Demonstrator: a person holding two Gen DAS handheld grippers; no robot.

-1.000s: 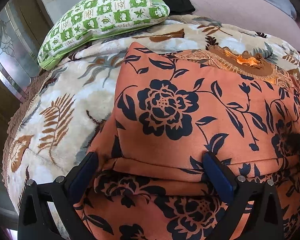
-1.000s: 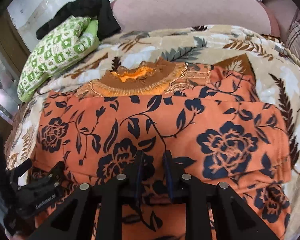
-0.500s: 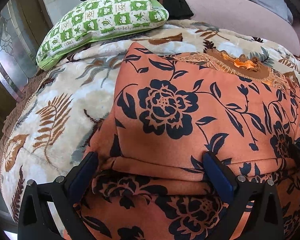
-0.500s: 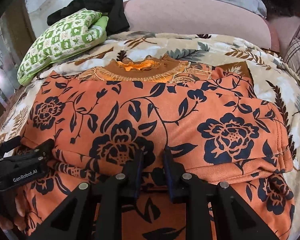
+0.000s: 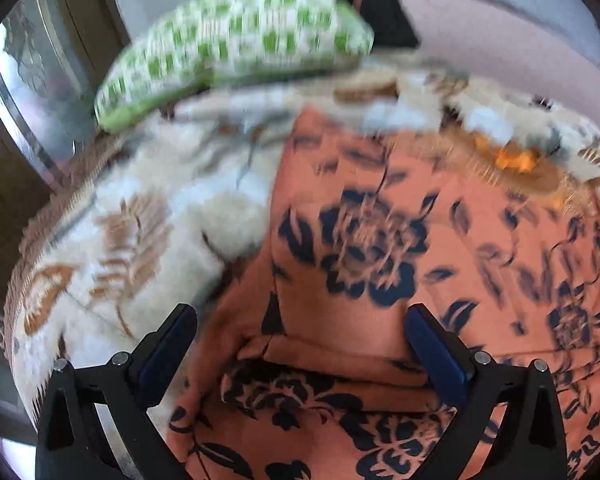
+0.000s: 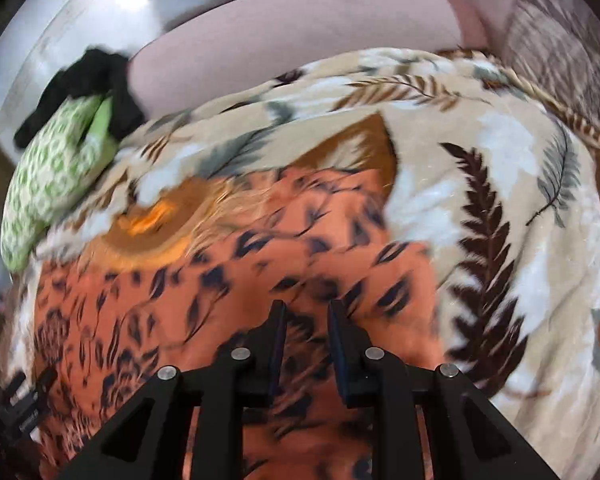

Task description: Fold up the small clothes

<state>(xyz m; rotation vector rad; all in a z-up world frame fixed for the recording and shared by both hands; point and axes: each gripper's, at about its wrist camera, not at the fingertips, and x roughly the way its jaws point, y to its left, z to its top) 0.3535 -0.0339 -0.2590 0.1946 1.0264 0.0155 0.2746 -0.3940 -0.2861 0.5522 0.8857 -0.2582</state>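
Note:
An orange garment with dark blue flowers (image 5: 380, 248) lies folded on a leaf-patterned blanket (image 5: 132, 248); its embroidered neckline (image 5: 516, 160) points away. My left gripper (image 5: 300, 332) is open, its blue pads straddling the near folded edge. In the right wrist view the garment (image 6: 204, 288) is blurred. My right gripper (image 6: 306, 320) has its jaws nearly closed over the cloth; whether cloth is pinched is unclear. The left gripper shows at the lower left of that view (image 6: 24, 404).
A green-and-white patterned pillow (image 5: 236, 44) lies at the far left with a black garment (image 6: 80, 92) behind it. A pink cushion or headboard (image 6: 300, 36) runs along the back. The blanket edge drops off at the left (image 5: 24, 264).
Both views are now motion-blurred. The right gripper has swung toward the garment's right side, with more bare blanket in view. The left gripper stays open at the fold.

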